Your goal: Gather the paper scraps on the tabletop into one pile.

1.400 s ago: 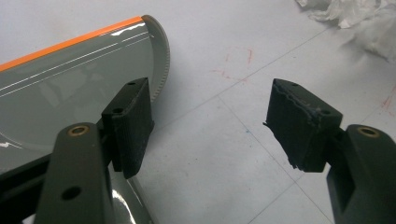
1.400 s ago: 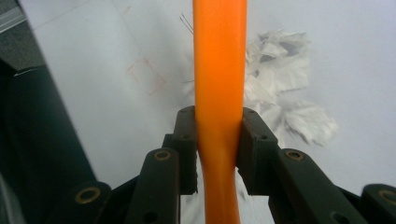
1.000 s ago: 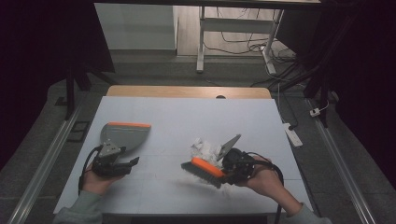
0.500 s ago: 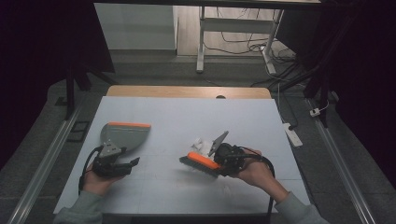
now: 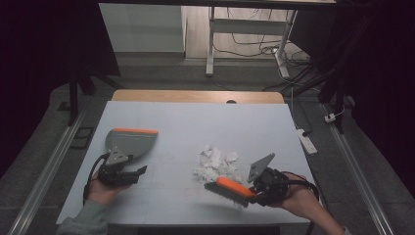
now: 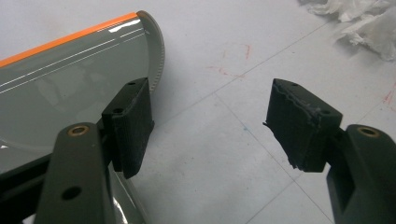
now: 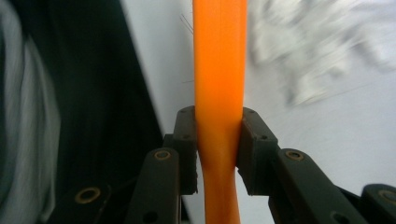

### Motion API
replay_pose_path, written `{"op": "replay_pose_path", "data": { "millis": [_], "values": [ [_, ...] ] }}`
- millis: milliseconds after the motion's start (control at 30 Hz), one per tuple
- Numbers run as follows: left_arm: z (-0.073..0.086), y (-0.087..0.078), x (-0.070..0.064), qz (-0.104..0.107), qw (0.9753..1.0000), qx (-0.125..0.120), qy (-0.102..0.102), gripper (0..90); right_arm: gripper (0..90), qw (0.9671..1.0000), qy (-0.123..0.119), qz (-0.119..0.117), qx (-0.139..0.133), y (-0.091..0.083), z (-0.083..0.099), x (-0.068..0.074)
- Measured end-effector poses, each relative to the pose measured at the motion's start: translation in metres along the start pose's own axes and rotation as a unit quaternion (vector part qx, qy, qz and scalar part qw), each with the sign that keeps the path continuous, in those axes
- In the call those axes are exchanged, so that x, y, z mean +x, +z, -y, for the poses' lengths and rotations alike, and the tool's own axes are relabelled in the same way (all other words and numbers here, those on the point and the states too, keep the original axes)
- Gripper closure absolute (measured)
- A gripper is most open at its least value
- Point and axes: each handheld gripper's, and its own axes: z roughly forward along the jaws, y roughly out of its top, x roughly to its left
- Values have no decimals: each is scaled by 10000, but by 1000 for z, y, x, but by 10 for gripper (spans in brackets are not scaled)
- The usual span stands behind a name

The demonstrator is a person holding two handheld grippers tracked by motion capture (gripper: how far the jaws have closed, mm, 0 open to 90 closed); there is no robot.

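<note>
Nearest to me, my right tool (image 5: 254,188) was clamped on the orange handle of the brush (image 5: 230,188). In the right gripper view both jaws pressed this handle (image 7: 219,93) from the two sides, so the brush could not turn in the grip. I held it low and almost flat, close to the near edge of the table (image 5: 195,117), with its bristles toward the paper. I think this was the start of a sweep, because the brush lay on my side of the pile and could push it away from me or to the left.

My left tool (image 5: 120,174) was at the near left of the table. Its jaws stood apart and held nothing, as the left gripper view showed; the dustpan (image 6: 70,79) was just beside the left jaw, not between the two.

A little farther, the paper scraps (image 5: 215,164) lay in a loose pile just beyond the brush, touching it or almost. The dustpan (image 5: 129,142) lay flat on the left, well apart from the pile, its orange lip on the far side. Probably I needed to take it and turn it toward the scraps.
</note>
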Motion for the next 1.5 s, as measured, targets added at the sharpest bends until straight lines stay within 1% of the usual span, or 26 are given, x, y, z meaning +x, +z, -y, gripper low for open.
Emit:
{"op": "replay_pose_path", "data": {
  "millis": [33, 67, 133, 167, 200, 233, 300, 400, 467, 500, 567, 667, 700, 733, 767, 800, 867, 900, 1000, 1067, 1133, 1200, 1300, 1400, 1467, 1500],
  "values": [
    [0, 0, 0, -9, 10000, 10, 2, 326, 716, 9999, 34, -41, 145, 4, 2, 4],
    [0, 1, 0, -6, 10000, 15, 1, 326, 716, 9997, -44, -71, 217, 9, 3, 6],
    [0, 1, -1, -10, 10000, 20, 7, 326, 716, 9992, -76, -182, 337, 20, 3, 7],
    [0, 1, -1, -13, 10000, 15, 9, 326, 716, 9990, -96, -144, 409, 26, 1, 7],
    [0, 0, -1, -14, 10000, 13, 5, 326, 717, 9993, -121, -76, 346, 29, 0, 6],
    [0, 0, -1, -20, 10000, 2, 1, 326, 717, 9994, -97, -111, 316, 29, -3, 3],
    [0, -1, 0, -19, 10000, -7, -20, 326, 716, 9991, -204, 75, 376, 32, -8, -3],
    [1, 0, 1, -12, 10000, 7, -13, 326, 717, 9992, -192, 195, 307, 36, -15, -18],
    [1, 0, 1, -8, 10000, 15, -8, 326, 717, 9990, -257, 303, 203, 38, -20, -29],
    [1, 0, 1, -8, 10000, 14, -7, 326, 716, 9990, -218, 337, 175, 38, -22, -32],
    [1, 0, 1, -11, 10000, 1, -20, 326, 717, 9982, -249, 546, 56, 39, -27, -40],
    [1, -1, 1, -10, 10000, -5, -23, 326, 716, 9976, -249, 636, -80, 39, -29, -50],
    [1, -1, 1, -3, 10000, -10, -24, 326, 717, 9978, -210, 609, -140, 38, -29, -51],
    [1, -1, 1, -2, 10000, -10, -25, 326, 717, 9983, -178, 501, -237, 34, -28, -52],
    [1, -1, 1, 2, 10000, -11, -28, 326, 716, 9981, -151, 439, -408, 30, -27, -52],
    [1, -1, 2, 2, 10000, 5, -21, 326, 716, 9977, -45, 430, -529, 25, -26, -51],
    [1, 0, 1, 2, 10000, 13, -28, 326, 716, 9950, 178, 639, -740, 14, -22, -52],
    [1, 0, 1, -1, 10000, 15, -22, 326, 716, 9929, 357, 747, -859, 9, -20, -53],
    [1, 0, 0, 0, 10000, 7, 0, 326, 716, 9836, 968, 1012, -1140, -2, -11, -61],
    [1, 0, -1, -3, 10000, -1, -1, 326, 716, 9778, 1310, 1084, -1221, -6, -6, -69],
    [1, 0, 0, -5, 10000, -1, -6, 327, 716, 9732, 1601, 1014, -1305, -8, 0, -77],
    [1, 0, 0, -6, 10000, 8, -10, 326, 716, 9689, 1785, 977, -1409, -10, 2, -82],
    [1, 1, 0, -3, 10000, 20, -13, 327, 716, 9637, 1918, 794, -1681, -14, 3, -84],
    [1, 1, 0, 3, 10000, 24, -18, 326, 716, 9584, 2005, 769, -1880, -18, 3, -85],
    [1, 1, 0, 2, 10000, 16, -15, 327, 716, 9560, 2156, 816, -1816, -19, 4, -86],
    [1, 1, 0, 0, 10000, 14, -13, 327, 716, 9561, 2208, 900, -1705, -18, 4, -87]
  ]
}}
